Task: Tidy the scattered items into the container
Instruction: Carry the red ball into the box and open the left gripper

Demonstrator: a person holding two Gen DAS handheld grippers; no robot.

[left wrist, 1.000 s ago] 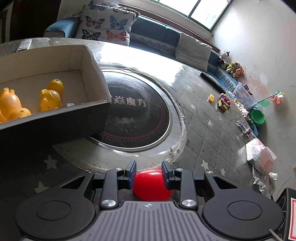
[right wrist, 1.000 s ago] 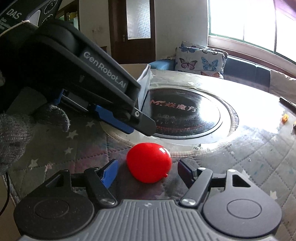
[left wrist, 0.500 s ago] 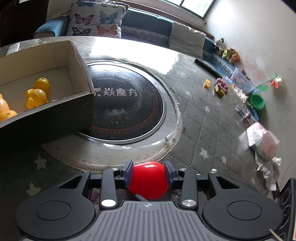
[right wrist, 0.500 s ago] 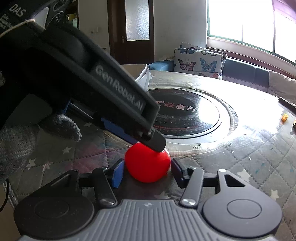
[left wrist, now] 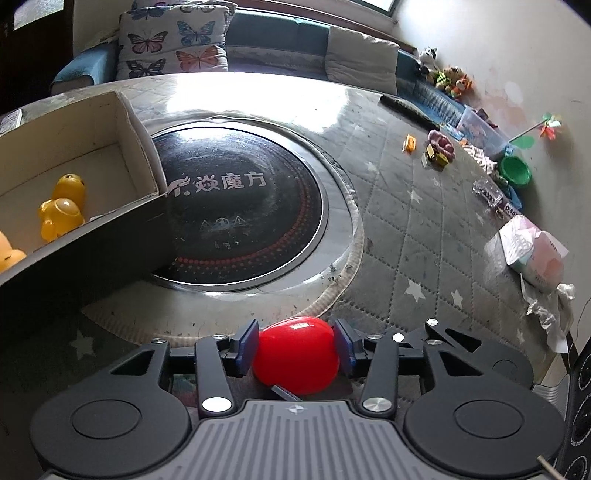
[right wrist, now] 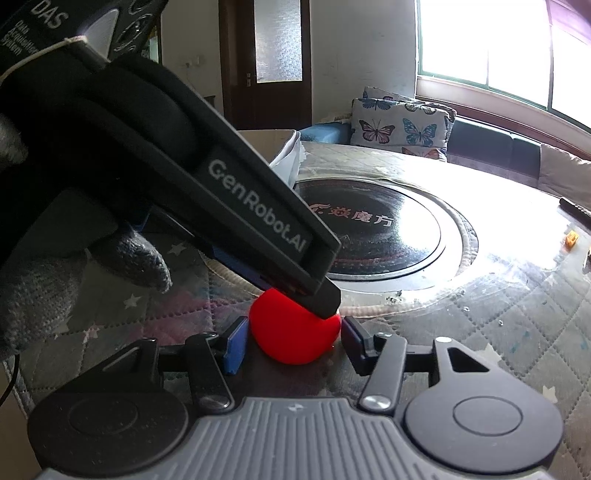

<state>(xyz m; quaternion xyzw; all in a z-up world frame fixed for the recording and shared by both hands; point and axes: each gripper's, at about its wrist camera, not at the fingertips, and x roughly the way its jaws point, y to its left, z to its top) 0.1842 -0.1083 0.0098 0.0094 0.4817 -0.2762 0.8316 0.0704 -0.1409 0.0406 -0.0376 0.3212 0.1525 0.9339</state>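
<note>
A red egg-shaped toy (left wrist: 295, 354) lies on the quilted table cover (left wrist: 406, 229) near its front edge. My left gripper (left wrist: 295, 332) reaches down over it. Its jaws are opening, with the toy between the blue pads, and I cannot tell if they press on it. In the right wrist view the same red toy (right wrist: 291, 332) sits between the pads of my right gripper (right wrist: 293, 341), which close against its sides. The left gripper's finger (right wrist: 258, 236) crosses over the toy's top, held by a gloved hand (right wrist: 37, 295). The cardboard box (left wrist: 136, 122) at the left holds yellow duck toys (left wrist: 61, 218).
A black round hob (left wrist: 236, 206) fills the table's middle, and the box's corner overlaps it. Small toys (left wrist: 437, 147), an orange piece (left wrist: 409, 143) and a remote (left wrist: 406, 107) lie at the far right. A tissue pack (left wrist: 535, 254) sits at the right edge. A sofa (left wrist: 277, 33) stands behind.
The left gripper's jaws widened and came down around the red toy, which was below its narrower fingertips before. The right gripper's jaws closed in on the toy and then held still.
</note>
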